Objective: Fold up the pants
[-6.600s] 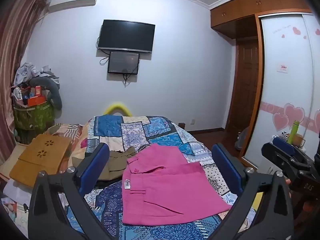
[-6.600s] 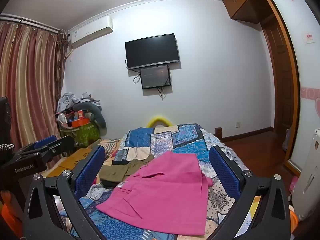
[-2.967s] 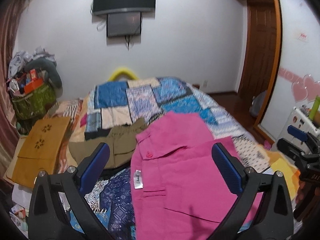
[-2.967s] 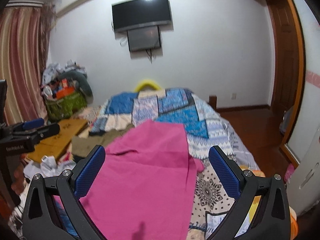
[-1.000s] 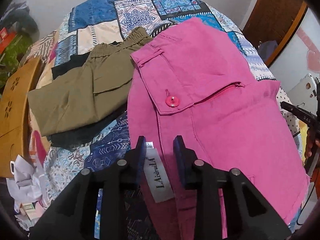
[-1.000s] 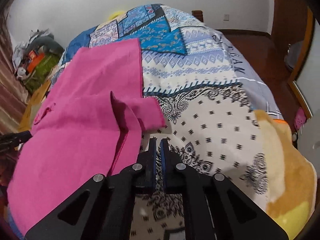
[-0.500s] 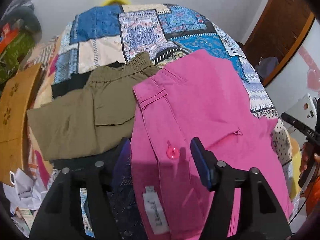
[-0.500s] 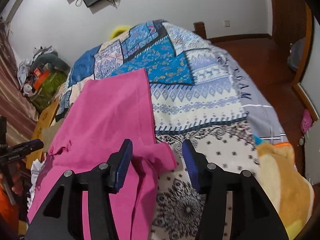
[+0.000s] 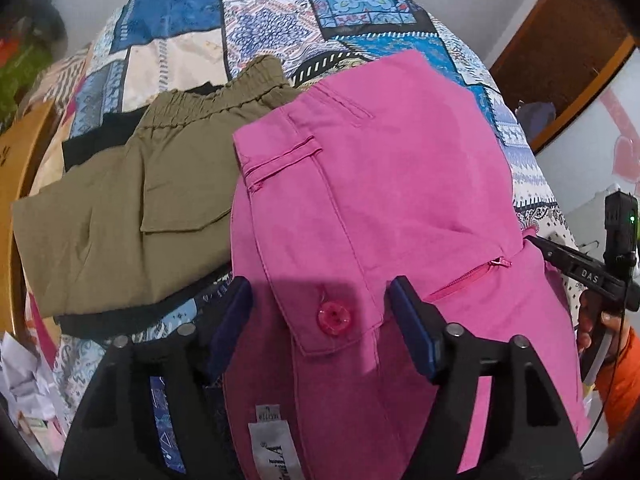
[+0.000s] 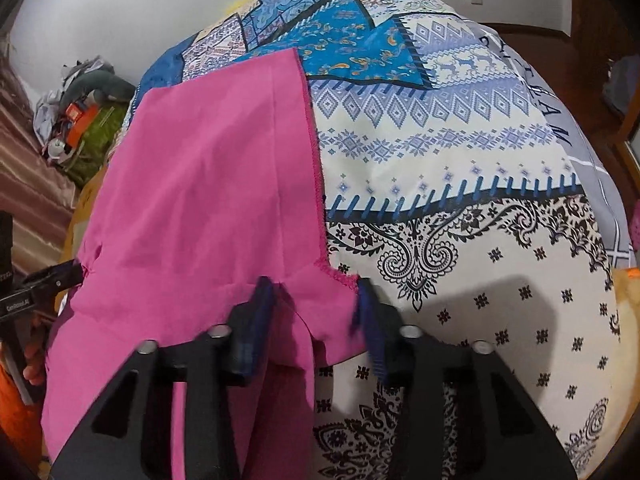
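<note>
Left wrist view: pink pants flat on quilt, beside olive shorts; left gripper open astride button. Right gripper open astride hem corner.

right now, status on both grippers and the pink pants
Left gripper open over the waistband button. Right gripper open at the pink pants hem. Olive pants alongside, touching.

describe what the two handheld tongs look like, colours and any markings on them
Both tongs, left and right, have matte black angular frames with triangular cut-outs, silver screw heads and dark blue ribbed pads. Seen side-on, the right one carries white "DAS" lettering and a green light; an orange sleeve shows behind it.
</note>
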Tool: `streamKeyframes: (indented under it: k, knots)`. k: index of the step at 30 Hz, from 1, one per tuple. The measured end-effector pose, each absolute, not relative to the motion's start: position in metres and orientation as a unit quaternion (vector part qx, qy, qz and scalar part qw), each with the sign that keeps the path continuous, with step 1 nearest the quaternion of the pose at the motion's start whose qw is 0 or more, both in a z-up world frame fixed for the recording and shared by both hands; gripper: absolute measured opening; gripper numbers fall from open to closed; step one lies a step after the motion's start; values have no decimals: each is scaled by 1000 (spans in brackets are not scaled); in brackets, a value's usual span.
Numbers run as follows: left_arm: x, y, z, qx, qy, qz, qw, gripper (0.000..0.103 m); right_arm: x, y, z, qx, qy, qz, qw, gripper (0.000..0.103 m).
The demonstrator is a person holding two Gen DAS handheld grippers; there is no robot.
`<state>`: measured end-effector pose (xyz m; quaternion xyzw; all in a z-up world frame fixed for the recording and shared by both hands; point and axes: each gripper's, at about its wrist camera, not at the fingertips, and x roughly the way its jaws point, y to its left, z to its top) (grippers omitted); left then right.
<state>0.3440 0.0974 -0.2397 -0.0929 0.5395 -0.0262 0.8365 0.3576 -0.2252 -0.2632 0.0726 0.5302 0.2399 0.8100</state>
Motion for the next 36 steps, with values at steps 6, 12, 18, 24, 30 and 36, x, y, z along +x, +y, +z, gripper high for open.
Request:
streamKeyframes:
  k: [6,12,18,24,30,36]
  knots:
    - [343,98,-235,-92,526,-8,846,47,355,-221,-266,29,521,236,820,10]
    - [342,97,-231,-34,514,31,857,25,350,-213,-263,-30,511,232,827,8]
    - [345,98,-245,-24,528,20,849,27,352,-214,-265,-20,521,220,824,8]
    - [342,100,-236,-17,535,17,845,30,350,-219,-252,-22,530,204,823,13]
    - [326,123,-195,-30,505,24,862,52,335,-243,-210,-17,492,191,849,42]
    - [333,141,-152,-22,463,35,885,70,328,-235,-156,-13,426,204,881,59]
